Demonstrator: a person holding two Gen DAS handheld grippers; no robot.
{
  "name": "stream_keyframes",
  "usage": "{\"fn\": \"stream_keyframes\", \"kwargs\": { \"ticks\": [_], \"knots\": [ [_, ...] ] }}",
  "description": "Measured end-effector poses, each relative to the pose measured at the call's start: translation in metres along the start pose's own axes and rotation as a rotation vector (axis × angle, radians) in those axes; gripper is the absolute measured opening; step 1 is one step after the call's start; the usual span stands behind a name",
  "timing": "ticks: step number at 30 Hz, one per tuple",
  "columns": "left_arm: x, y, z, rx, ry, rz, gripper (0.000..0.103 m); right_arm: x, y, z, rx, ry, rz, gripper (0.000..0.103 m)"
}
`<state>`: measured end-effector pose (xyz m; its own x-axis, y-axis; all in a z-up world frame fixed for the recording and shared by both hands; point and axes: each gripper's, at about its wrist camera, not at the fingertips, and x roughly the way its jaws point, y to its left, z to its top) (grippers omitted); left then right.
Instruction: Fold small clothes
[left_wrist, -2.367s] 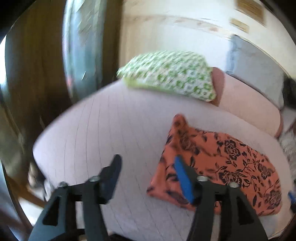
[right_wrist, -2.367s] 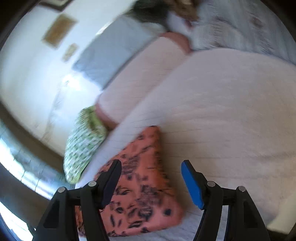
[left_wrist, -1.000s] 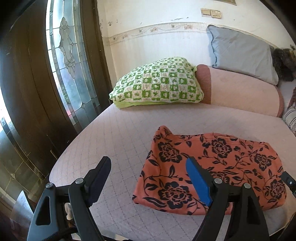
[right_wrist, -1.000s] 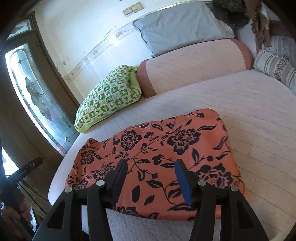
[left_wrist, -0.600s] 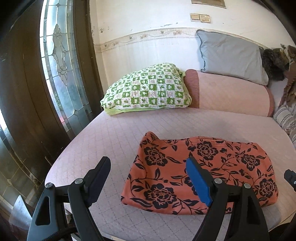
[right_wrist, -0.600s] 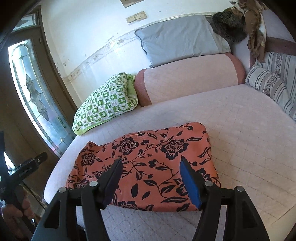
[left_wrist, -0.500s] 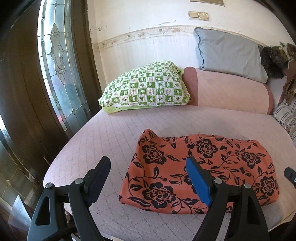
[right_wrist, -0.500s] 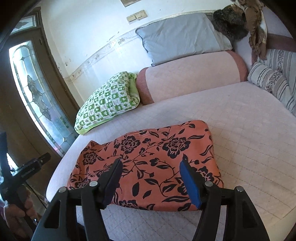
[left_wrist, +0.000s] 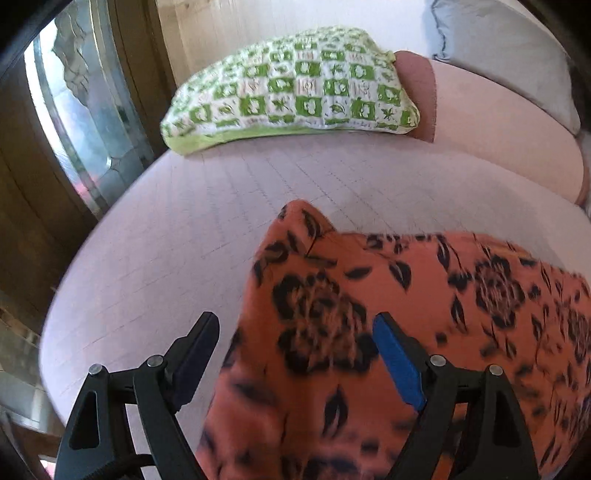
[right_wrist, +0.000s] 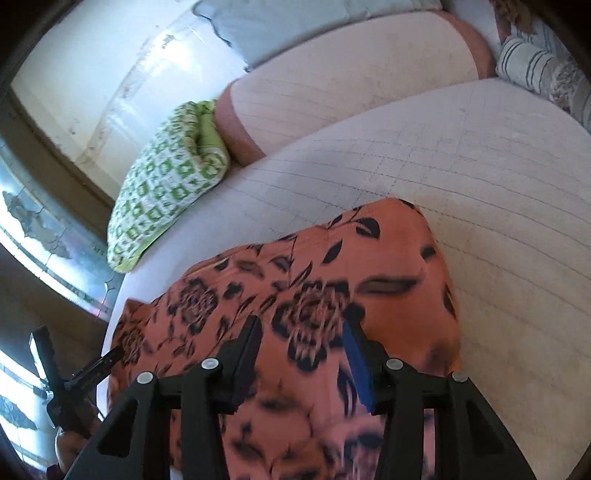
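An orange cloth (left_wrist: 388, 295) with black flowers lies folded on the pale quilted bed (left_wrist: 207, 206), filling the 5 o'clock part of the left wrist view. The left claw (left_wrist: 295, 350) is spread wide, low over the cloth's left edge, gripping nothing. The right claw (right_wrist: 303, 350) is narrower but parted, over the cloth's right half. A green checked pillow (left_wrist: 291, 85) sits at 12 o'clock against a pink bolster (right_wrist: 351, 85).

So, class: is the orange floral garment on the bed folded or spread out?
Folded: the orange floral garment lies as a compact, thick rectangle with rounded doubled edges on the bed.
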<state>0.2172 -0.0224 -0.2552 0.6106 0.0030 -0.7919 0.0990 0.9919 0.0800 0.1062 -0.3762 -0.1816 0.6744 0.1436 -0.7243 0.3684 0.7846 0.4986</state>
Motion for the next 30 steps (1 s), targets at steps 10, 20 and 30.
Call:
{"fn": "stream_keyframes", "kwargs": {
  "ticks": [10, 20, 30],
  "knots": [
    [0.072, 0.02, 0.01, -0.142, 0.148, -0.023, 0.097, 0.076, -0.043, 0.049, 0.088, 0.037, -0.117, 0.038],
    [-0.02, 0.002, -0.021, 0.031, -0.06, 0.042, 0.097, -0.008, -0.005, 0.01, -0.01, -0.067, -0.075, 0.042],
    [-0.04, -0.028, -0.065, 0.17, -0.035, 0.074, 0.097, -0.018, 0.011, -0.058, -0.146, 0.091, -0.237, 0.049]
  ]
}}
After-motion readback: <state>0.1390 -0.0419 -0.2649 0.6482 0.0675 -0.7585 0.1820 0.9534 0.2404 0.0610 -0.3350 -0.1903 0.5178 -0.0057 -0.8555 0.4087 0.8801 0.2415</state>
